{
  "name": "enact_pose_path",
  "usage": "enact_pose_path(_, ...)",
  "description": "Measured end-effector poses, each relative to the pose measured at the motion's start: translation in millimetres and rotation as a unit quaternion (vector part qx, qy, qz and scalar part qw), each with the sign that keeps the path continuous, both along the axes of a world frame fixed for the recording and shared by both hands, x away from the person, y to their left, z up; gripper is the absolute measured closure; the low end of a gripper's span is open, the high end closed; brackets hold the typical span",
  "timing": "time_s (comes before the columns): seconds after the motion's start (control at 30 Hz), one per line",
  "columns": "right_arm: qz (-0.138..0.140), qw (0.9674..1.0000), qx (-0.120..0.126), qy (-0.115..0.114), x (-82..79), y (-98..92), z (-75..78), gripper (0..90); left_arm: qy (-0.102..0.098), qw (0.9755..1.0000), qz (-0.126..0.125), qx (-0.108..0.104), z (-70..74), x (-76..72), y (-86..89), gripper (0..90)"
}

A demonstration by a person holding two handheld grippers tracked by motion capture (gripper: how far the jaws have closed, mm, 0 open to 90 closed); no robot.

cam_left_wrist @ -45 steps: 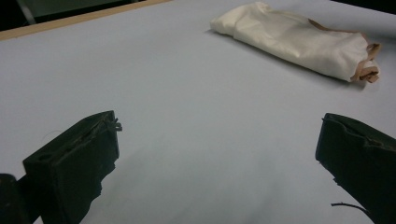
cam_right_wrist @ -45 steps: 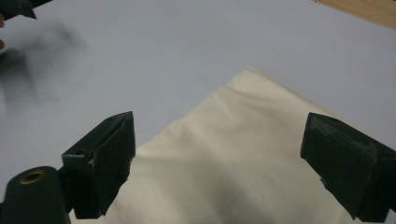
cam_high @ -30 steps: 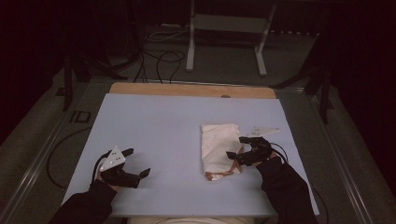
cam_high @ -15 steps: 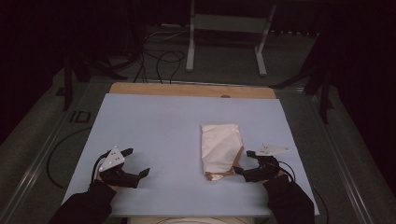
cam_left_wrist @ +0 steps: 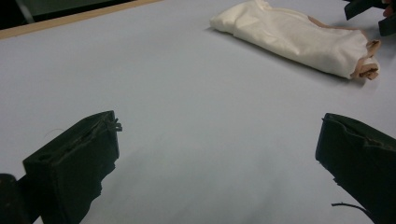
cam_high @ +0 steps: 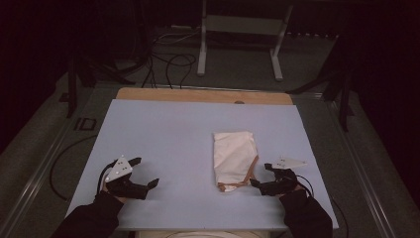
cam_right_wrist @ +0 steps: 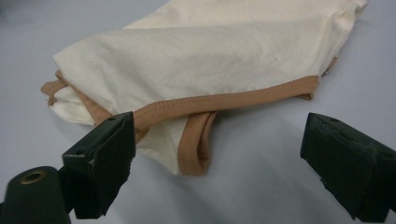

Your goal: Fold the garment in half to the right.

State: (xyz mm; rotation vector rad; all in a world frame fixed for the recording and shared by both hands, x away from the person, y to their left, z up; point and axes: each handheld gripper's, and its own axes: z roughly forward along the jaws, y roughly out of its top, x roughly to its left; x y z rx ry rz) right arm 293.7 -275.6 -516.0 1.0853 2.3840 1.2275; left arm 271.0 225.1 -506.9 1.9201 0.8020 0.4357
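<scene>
Cloth bag (cam_high: 234, 158) lies just ahead of the wide-open, empty right hand-held gripper (cam_high: 261, 175).

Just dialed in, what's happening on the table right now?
A person works a folded cream cloth with tan trim on the pale blue table. The right gripper sits at the cloth's near right corner, jaws open, one jaw against the tan edge, nothing clamped yet. The left gripper rests open on bare table, well apart from the cloth.
</scene>
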Motion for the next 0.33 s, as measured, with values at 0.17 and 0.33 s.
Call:
enact_pose_path(0.17,-0.003,1.0000,-0.003,-0.004,-0.3,-0.2,1.3,10.5,0.002,1.0000,0.002,0.001,-0.8,0.3,-0.2,0.2)
enact_pose_path(0.33,-0.004,1.0000,-0.005,-0.001,-0.6,0.5,1.5,10.5,0.001,1.0000,0.002,0.000,-0.6,0.4,-0.5,0.2)
